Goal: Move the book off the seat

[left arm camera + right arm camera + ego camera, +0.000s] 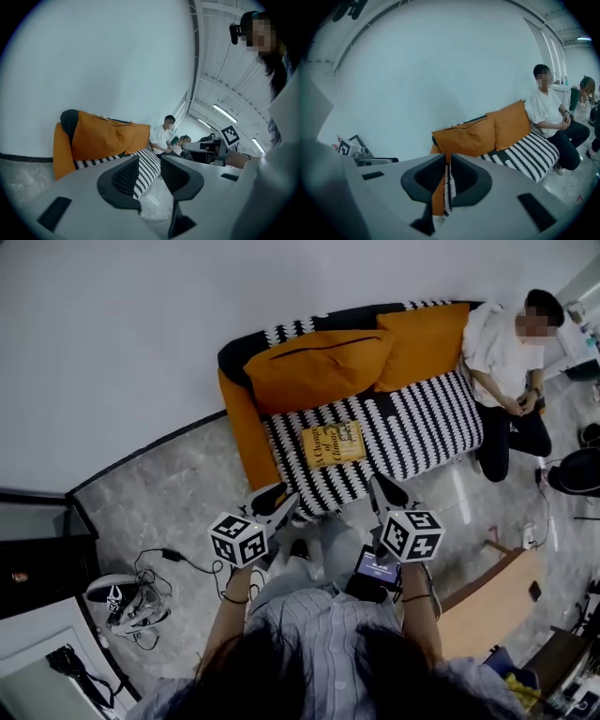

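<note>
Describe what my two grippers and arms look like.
The left gripper and right gripper have pale grey bodies and black ribbed pads, each with a white cube of black square markers. A small screen sits behind the right one. Striped shirt, dark band on each wrist.

The sofa seat is covered in matt woven cloth with a black-and-white pattern, and the cushions are matt orange cloth. The book has a smooth yellow paper cover. The floor is glossy grey stone-look tile.
</note>
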Motion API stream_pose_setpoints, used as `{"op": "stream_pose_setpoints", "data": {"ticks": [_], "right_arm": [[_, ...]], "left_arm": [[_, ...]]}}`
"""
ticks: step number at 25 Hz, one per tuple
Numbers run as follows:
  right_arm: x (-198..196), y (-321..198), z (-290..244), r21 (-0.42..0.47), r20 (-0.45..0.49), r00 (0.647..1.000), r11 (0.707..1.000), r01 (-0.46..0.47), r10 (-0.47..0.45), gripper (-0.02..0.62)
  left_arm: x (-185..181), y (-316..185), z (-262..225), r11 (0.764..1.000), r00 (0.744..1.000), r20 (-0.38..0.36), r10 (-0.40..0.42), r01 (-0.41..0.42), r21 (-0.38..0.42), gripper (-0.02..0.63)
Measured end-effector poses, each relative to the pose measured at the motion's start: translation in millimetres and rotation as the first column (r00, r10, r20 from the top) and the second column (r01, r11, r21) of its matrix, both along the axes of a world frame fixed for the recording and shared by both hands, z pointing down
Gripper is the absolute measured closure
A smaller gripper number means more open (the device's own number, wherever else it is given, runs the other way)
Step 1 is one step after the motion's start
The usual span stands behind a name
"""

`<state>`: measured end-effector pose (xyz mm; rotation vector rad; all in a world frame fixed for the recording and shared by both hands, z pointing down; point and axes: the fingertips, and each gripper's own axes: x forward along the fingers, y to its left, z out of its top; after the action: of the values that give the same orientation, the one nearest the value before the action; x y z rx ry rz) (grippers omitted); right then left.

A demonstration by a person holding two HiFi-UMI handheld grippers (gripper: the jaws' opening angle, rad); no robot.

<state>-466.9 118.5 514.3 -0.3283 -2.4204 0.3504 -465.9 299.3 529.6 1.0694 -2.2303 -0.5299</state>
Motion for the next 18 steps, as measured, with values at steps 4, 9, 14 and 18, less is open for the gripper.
{"op": "stream_pose_setpoints", "data": {"ticks": [4,9,14,18], "right_arm": [[-43.9,-29.8,18.4,0.004,-0.026,0.999,1.0,0.031,-0.031,0.549],[-87.0,-58.8,74.7,-0.004,-0.1,0.99,0.995,0.102,-0.102,0.549],[-111.6,-63.4,136.2,-0.067,-0.115,0.974,0.98,0.186,-0.193,0.548],[-121.1,-67.1,198.3,-0.091,-0.194,0.95,0.969,0.231,-0.244,0.546]], "left_arm": [[-36.2,-19.4,18.4,0.999,1.0,-0.019,0.024,-0.025,-0.049,0.457],[-74.3,-47.4,58.8,0.992,0.996,-0.082,0.041,-0.05,-0.112,0.41],[-97.9,-71.3,100.4,0.992,0.993,-0.112,0.046,-0.059,-0.112,0.41],[-108.8,-80.7,149.9,0.986,0.984,-0.171,0.05,-0.076,-0.149,0.41]]}}
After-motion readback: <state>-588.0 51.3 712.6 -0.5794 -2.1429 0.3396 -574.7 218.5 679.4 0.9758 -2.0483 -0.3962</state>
